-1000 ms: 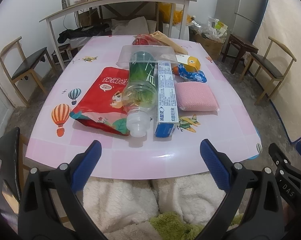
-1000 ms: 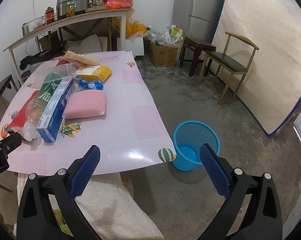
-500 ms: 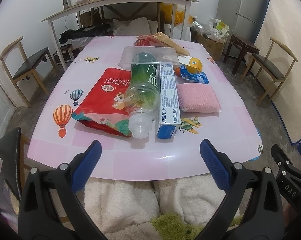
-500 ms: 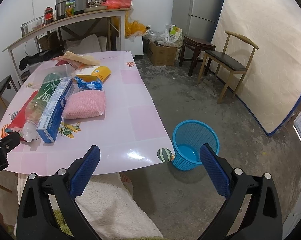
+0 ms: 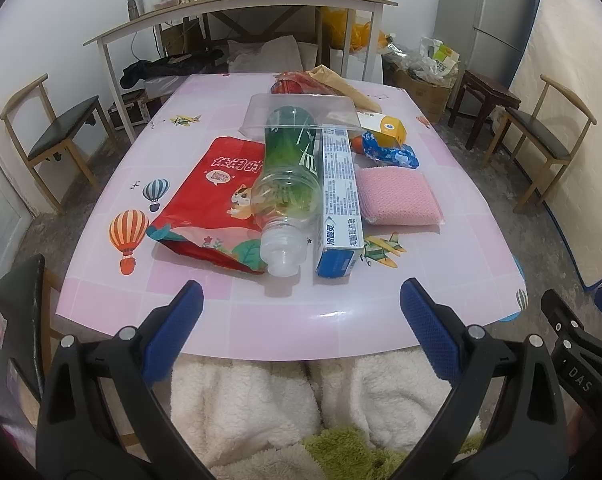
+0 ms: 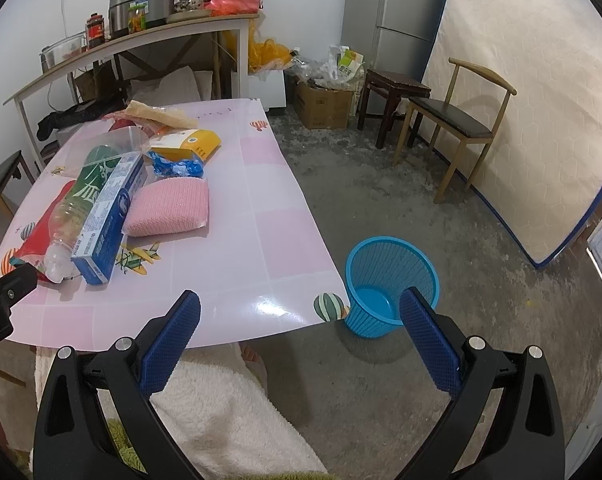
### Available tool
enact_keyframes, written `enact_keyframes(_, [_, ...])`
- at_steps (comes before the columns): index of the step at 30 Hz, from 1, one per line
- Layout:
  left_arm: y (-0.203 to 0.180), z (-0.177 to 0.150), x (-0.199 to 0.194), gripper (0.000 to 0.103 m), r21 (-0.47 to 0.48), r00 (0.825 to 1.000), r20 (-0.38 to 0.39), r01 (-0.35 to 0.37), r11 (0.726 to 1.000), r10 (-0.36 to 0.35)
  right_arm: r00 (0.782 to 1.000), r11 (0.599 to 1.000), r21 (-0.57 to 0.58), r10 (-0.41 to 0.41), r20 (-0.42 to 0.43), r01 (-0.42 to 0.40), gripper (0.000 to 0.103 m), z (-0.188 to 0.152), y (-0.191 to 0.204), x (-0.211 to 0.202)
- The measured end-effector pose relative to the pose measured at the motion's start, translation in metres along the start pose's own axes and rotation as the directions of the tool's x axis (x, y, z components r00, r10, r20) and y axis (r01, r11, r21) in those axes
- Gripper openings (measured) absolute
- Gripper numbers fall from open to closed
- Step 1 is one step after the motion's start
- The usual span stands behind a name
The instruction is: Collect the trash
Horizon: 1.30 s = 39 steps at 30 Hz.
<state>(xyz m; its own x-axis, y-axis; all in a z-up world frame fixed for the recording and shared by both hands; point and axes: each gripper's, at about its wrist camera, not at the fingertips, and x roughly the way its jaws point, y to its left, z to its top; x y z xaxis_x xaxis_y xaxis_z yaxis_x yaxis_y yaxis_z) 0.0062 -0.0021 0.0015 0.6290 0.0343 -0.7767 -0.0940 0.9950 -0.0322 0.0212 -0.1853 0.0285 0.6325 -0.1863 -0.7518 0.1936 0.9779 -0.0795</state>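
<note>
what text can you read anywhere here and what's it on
"DAS": on the right tool's body, at the edge of the left wrist view.
"休闲时": white characters on the red snack bag; the rest is hidden under the bottle.
Blue and white box: fine print and larger characters, too blurred to read.
Bottle label: large white strokes, not legible.
Yellow box: a round logo only, no words legible.
Shelf jars: labels too small.

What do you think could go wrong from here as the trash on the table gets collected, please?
The bottle lies on its side across the red snack bag against the blue box; pulling one may drag or roll the others. The blue bin sits on the floor past the table's corner, so dropped items could miss.
</note>
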Motion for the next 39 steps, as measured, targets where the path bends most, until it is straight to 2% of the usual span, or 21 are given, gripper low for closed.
enact_keyframes(39, [0.0006, -0.002, -0.0011, 0.095, 0.006, 1.0, -0.001, -0.002, 1.0, 0.002, 1.0, 1.0, 0.011, -0.014, -0.015, 0.014, 0.097, -0.0045, -0.0077, 0.0045])
